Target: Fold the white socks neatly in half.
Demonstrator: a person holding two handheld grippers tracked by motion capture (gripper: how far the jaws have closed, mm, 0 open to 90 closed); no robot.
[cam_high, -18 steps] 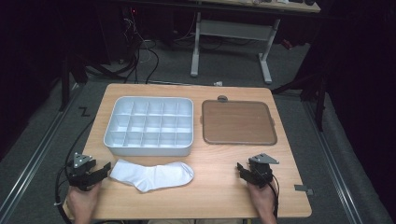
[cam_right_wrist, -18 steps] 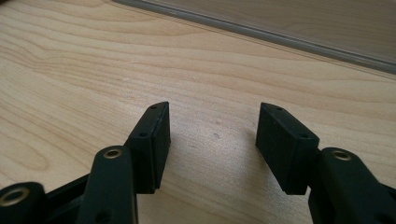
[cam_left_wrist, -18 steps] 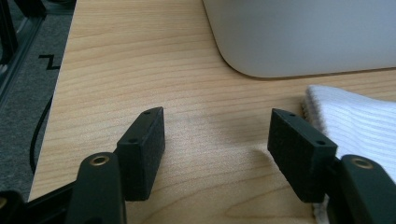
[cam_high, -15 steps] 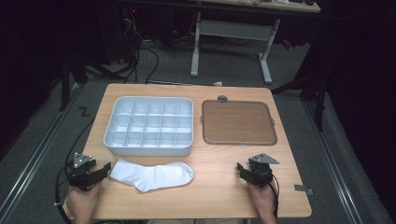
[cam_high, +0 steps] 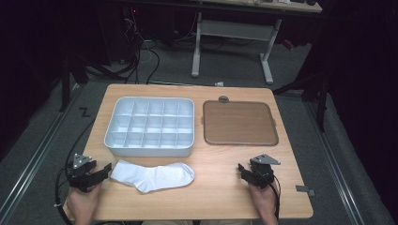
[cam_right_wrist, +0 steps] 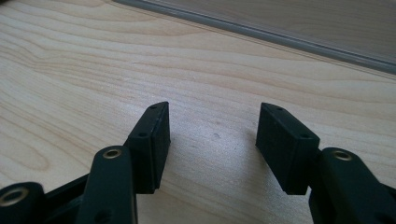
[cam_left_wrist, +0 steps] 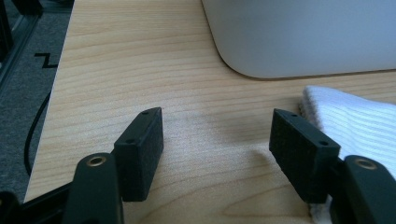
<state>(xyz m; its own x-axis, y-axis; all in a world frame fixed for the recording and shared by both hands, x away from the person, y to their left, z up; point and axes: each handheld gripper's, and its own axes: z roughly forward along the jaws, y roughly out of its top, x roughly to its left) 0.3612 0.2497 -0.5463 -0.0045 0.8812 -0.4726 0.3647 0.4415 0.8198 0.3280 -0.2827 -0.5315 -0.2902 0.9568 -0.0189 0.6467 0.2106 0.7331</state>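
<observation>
Clearly the sock [cam_high: 155,176] lies lengthwise along the worktop [cam_high: 225,197], one end beside the left tongs [cam_high: 104,169]. Right tongs [cam_high: 245,171] sit well apart from it; both tongs gape empty.

Left gripper [cam_left_wrist: 217,140] fingers [cam_left_wrist: 140,151] apart over table [cam_left_wrist: 140,70]; white sock [cam_left_wrist: 355,123] beside right finger.

We hold the left gripper [cam_high: 106,169] low at our near left, its jaws spread wide and pointing right and a little forward, nothing between them. Our left hand [cam_high: 83,200] grips it from behind. The right gripper [cam_high: 242,169] sits at our near right, jaws likewise apart and empty, pointing left, our right hand [cam_high: 264,200] wrapped around its base.
</observation>
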